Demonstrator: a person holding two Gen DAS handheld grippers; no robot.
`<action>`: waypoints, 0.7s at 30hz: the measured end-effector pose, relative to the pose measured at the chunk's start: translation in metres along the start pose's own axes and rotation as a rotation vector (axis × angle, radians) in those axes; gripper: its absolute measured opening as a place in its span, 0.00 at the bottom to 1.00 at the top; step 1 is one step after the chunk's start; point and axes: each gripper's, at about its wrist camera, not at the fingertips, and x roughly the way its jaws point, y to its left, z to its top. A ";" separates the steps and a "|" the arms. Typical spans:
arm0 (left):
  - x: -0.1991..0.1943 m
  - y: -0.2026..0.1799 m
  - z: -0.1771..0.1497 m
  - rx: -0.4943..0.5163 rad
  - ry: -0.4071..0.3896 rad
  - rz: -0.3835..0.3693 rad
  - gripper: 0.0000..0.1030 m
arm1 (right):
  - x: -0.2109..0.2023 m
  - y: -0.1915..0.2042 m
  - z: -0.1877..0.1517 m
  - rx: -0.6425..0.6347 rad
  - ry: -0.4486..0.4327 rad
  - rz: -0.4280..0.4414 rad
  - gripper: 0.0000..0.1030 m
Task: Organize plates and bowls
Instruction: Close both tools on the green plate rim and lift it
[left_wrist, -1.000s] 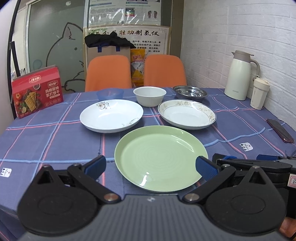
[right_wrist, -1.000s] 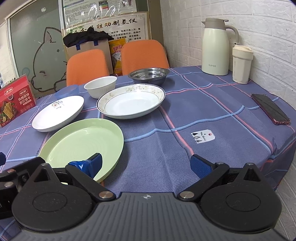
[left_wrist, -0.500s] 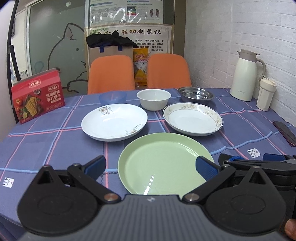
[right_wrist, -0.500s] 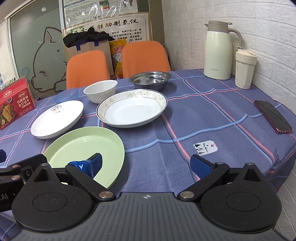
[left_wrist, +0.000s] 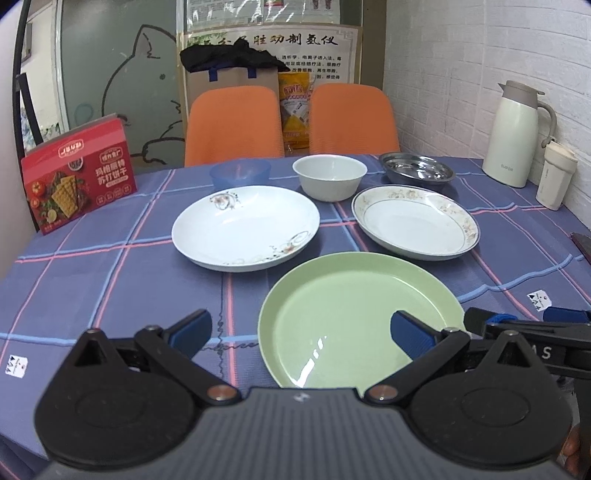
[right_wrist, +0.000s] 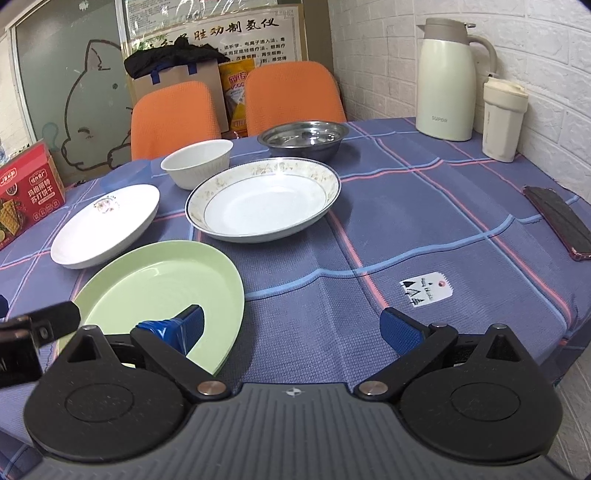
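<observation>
Both the left gripper (left_wrist: 301, 334) and the right gripper (right_wrist: 291, 326) hold their jaws spread wide, gripping nothing, at the bottom of each frame. The green plate (left_wrist: 360, 319) lies just ahead on the counter (left_wrist: 110, 280). Mid-frame sit the white plate (left_wrist: 245, 229) and rimmed plate (left_wrist: 415, 221), with a white bowl (left_wrist: 330, 177), blue bowl (left_wrist: 240, 173) and steel bowl (left_wrist: 417, 170) behind.

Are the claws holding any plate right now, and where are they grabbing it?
Nothing is held. The left claw and the right claw are both open, near the green plate but not gripping it.
</observation>
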 end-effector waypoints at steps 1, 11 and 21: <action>0.004 0.005 0.001 -0.011 0.011 -0.001 1.00 | 0.002 -0.001 0.001 0.004 -0.001 0.010 0.87; 0.047 0.036 0.006 -0.078 0.132 -0.016 1.00 | 0.029 0.022 0.000 -0.086 0.074 0.080 0.87; 0.077 0.035 0.003 -0.016 0.192 -0.025 0.99 | 0.037 0.029 -0.012 -0.188 0.013 0.129 0.89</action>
